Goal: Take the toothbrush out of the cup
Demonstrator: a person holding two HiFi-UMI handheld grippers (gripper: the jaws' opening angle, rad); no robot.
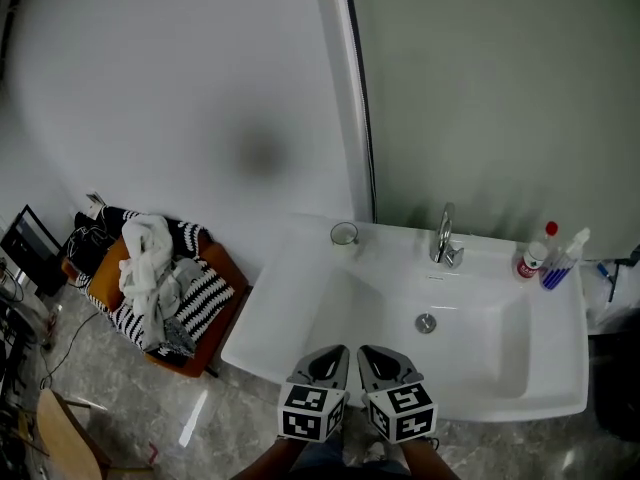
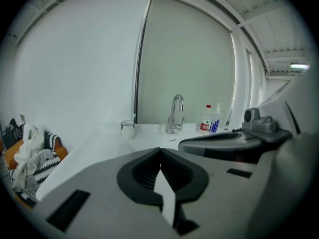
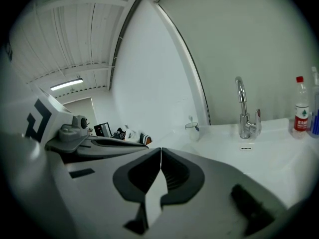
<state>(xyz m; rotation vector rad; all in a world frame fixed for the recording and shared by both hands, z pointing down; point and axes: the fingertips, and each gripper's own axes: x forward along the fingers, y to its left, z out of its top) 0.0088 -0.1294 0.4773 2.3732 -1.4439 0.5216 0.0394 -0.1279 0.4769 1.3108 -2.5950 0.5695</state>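
Note:
A small clear cup (image 1: 344, 234) stands on the back left corner of the white sink (image 1: 300, 308), left of the tap. In the right gripper view the cup (image 3: 192, 129) shows a thin toothbrush (image 3: 190, 118) sticking up out of it. The left gripper view shows the cup (image 2: 127, 128) far ahead. My left gripper (image 1: 338, 352) and right gripper (image 1: 366, 352) sit side by side over the sink's front edge, well short of the cup. Both are shut with nothing between the jaws.
A chrome tap (image 1: 445, 236) stands at the back middle, with a drain (image 1: 426, 322) in the basin. A red-capped bottle (image 1: 533, 256) and a spray bottle (image 1: 562, 260) stand at the back right. An orange chair piled with clothes (image 1: 165, 283) is left of the sink.

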